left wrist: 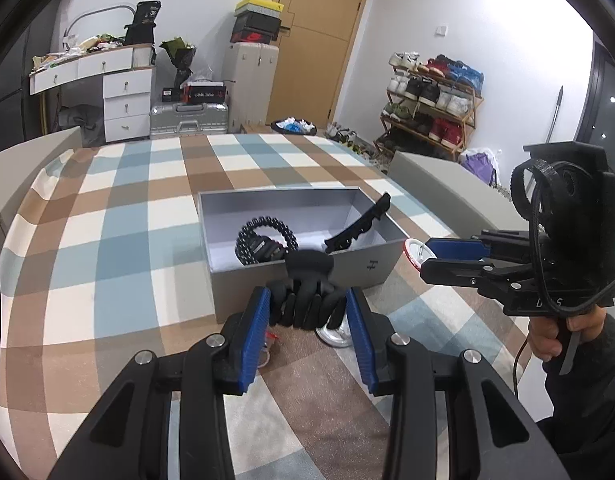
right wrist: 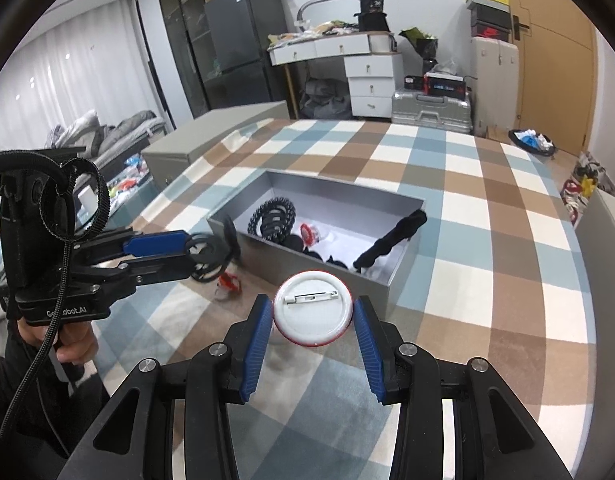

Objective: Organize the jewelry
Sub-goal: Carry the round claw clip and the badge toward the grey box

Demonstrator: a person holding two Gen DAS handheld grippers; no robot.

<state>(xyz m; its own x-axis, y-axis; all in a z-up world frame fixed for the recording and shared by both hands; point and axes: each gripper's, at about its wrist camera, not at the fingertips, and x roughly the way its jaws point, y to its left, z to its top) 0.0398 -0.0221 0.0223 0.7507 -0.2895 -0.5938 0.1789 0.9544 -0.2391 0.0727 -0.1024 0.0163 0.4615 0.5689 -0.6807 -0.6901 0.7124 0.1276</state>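
**Both grippers loaded, beside the grey box**

We see the left gripper [left wrist: 307,312] with its blue pads pressed on a black claw hair clip [left wrist: 307,300], held above the checked cloth [left wrist: 107,240] just in front of the near wall of the grey box [left wrist: 299,276]. The right gripper [right wrist: 313,316] clamps a round pin badge [right wrist: 312,308] by its rim, white back and metal pin facing the camera, red edge showing. It hangs just before the box's near corner.

Inside the box we note a black beaded bracelet [left wrist: 267,236], a long black hair clip [left wrist: 363,220] leaning on the right wall, and a small red-and-white item [right wrist: 309,232] that we cannot identify.

On the cloth under the left gripper lie a silvery round piece [left wrist: 337,336] and a small red-and-clear item [right wrist: 229,284], both outside the box. A hand [left wrist: 551,336] grips the right gripper's handle.
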